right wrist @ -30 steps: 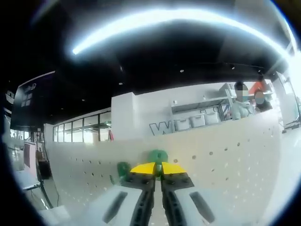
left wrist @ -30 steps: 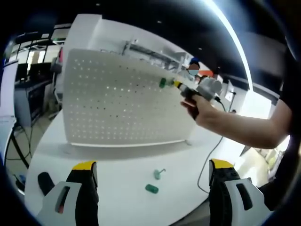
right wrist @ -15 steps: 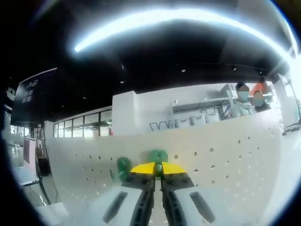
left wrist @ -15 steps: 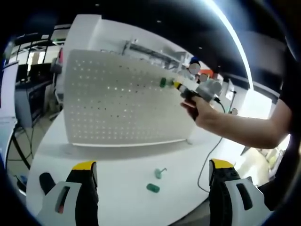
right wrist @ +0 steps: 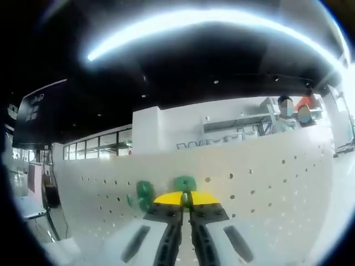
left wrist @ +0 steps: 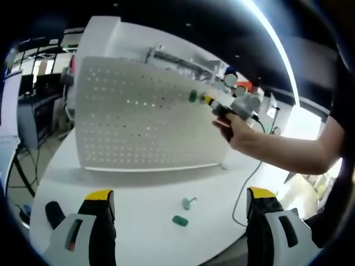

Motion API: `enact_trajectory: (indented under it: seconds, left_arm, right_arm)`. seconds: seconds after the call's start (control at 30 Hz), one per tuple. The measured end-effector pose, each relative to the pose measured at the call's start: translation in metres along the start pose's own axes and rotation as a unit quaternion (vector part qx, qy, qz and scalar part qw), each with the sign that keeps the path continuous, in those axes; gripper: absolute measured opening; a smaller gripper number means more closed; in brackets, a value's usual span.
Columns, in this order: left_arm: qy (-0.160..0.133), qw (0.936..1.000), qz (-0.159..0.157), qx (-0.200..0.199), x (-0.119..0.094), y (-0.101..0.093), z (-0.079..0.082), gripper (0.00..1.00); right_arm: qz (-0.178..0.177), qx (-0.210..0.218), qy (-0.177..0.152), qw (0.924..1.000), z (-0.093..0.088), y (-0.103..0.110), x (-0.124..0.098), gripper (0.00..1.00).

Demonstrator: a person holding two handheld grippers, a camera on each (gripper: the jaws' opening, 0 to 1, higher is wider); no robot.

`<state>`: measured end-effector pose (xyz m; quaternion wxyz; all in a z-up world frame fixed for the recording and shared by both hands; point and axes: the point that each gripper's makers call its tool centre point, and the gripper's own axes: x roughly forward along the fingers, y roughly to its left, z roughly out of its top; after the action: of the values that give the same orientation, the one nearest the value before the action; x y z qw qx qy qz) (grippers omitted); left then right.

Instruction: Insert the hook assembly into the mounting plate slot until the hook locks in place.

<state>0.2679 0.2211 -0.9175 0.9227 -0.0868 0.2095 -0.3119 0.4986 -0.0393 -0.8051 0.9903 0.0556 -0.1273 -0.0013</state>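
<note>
Hook (right wrist: 184, 183) pinched in R claw (right wrist: 186, 200), at pegboard (right wrist: 266, 188).

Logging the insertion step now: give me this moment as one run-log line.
right gripper: shut on green hook, at pegboard | left gripper: open, idle over table | two green hooks on table | lock: cannot tell

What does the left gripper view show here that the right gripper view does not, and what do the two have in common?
Left gripper view: the white table with two loose green hooks, the right gripper in a person's hand, and the open left gripper.

Right gripper view: a close look at the right gripper shut on a green hook at the board, another green hook already mounted beside it.

Shared: the white pegboard.
</note>
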Motion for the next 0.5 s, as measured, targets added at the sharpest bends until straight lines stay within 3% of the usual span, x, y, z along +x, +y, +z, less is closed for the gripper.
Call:
enact_trajectory:
  seconds: [0.2, 0.33, 0.5]
  left_arm:
    - [0.001, 1.0000, 0.000, -0.001, 0.0007, -0.0007, -0.0005, 1.00]
    - [0.001, 1.0000, 0.001, 0.003, 0.0003, -0.0005, -0.0005, 1.00]
    - [0.002, 1.0000, 0.002, 0.003, -0.0001, -0.0012, -0.0014, 1.00]
  right_arm:
    - [0.001, 0.006, 0.013, 0.9999, -0.0031, -0.0011, -0.0002, 0.02]
    - [0.003, 0.011, 0.022, 0.9997, -0.0058, -0.0002, -0.0019, 0.10]
    - [0.011, 0.017, 0.023, 0.9995, -0.0015, 0.0011, -0.0021, 0.12]
